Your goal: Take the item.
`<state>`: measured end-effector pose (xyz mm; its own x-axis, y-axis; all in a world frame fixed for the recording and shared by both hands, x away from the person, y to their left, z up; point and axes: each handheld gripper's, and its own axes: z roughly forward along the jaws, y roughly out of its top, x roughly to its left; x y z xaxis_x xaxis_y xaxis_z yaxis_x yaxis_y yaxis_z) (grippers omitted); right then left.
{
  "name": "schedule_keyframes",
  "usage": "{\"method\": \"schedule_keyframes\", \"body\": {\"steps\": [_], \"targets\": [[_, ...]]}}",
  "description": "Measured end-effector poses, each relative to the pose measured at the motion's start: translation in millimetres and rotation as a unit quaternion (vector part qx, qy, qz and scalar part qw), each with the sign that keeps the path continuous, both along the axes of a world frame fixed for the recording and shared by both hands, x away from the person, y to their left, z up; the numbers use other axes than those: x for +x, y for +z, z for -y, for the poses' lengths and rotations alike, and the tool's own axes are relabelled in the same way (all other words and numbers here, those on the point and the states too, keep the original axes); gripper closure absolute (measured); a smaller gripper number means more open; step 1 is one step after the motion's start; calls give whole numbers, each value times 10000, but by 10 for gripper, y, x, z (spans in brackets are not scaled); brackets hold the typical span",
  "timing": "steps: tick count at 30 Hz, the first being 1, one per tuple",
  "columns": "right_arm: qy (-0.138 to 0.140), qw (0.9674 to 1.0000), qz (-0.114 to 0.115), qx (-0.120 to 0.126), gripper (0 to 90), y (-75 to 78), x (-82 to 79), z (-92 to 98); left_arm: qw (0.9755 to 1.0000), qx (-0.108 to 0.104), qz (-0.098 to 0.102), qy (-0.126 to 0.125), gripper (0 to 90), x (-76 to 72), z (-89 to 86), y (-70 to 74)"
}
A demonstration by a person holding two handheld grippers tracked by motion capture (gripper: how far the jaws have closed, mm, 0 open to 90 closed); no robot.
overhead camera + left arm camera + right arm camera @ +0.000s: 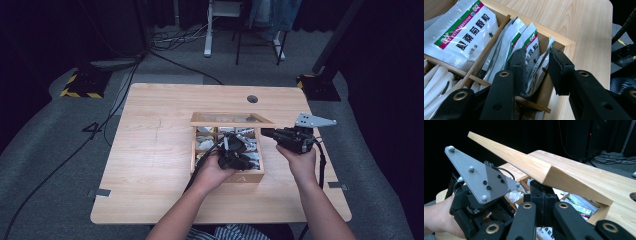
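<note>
Over the wooden compartment box (227,176) at table centre, the left gripper (537,65) reaches in with jaws parted around upright sachets (530,53), one pad against a packet; the right gripper (543,192), at the box's 3 o'clock, has its jaws closed together beneath the raised lid (524,162), propping it up; bare table (150,150) lies wide toward 9 o'clock.
</note>
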<state>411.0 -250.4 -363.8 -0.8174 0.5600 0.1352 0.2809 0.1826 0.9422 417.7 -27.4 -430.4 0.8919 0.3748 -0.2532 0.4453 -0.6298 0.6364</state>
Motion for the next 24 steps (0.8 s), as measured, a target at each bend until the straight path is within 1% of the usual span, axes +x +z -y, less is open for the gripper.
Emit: {"method": "schedule_keyframes", "body": {"steps": [2, 4, 6, 9, 12, 13, 16, 17, 18, 20, 21, 22, 23, 24], "targets": [[2, 10000, 10, 4, 900, -1, 1, 0, 10000, 29, 5, -15, 686, 7, 5, -7], [3, 10000, 10, 5, 900, -2, 2, 0, 10000, 54, -48, -8, 689, 16, 16, -16], [17, 10000, -12, -8, 900, -8, 4, -7, 9999, 148, -68, -3, 688, 25, 35, -21], [25, 10000, -36, -29, 900, -17, 7, -17, 9998, 155, -113, -26, 688, 40, 46, -25], [25, 10000, -48, -25, 900, -21, 9, -23, 9995, 134, -275, -26, 693, 63, 46, -33], [32, 10000, -48, -24, 900, -23, 10, -25, 9993, 203, -301, -17, 703, 65, 52, -34], [37, 10000, -50, -32, 900, -26, 12, -27, 9988, 398, -254, -108, 750, 47, 106, -43], [38, 10000, -49, -29, 900, -26, 12, -27, 9988, 406, -256, -120, 763, 46, 108, -40], [41, 10000, -52, -28, 900, -26, 12, -27, 9986, 397, -304, -140, 769, 51, 106, -41], [46, 10000, -59, -25, 900, -26, 13, -26, 9984, 429, -347, -141, 823, 45, 107, -44], [45, 10000, -62, -32, 900, -26, 13, -25, 9984, 413, -331, -179, 857, 43, 110, -45], [44, 10000, -61, -30, 900, -26, 13, -25, 9985, 448, -265, -194, 884, 33, 117, -42], [45, 10000, -63, -29, 900, -26, 13, -25, 9985, 458, -234, -208, 891, 27, 120, -41], [46, 10000, -63, -28, 900, -26, 13, -25, 9984, 497, -159, -231, 894, 19, 123, -35]]}}
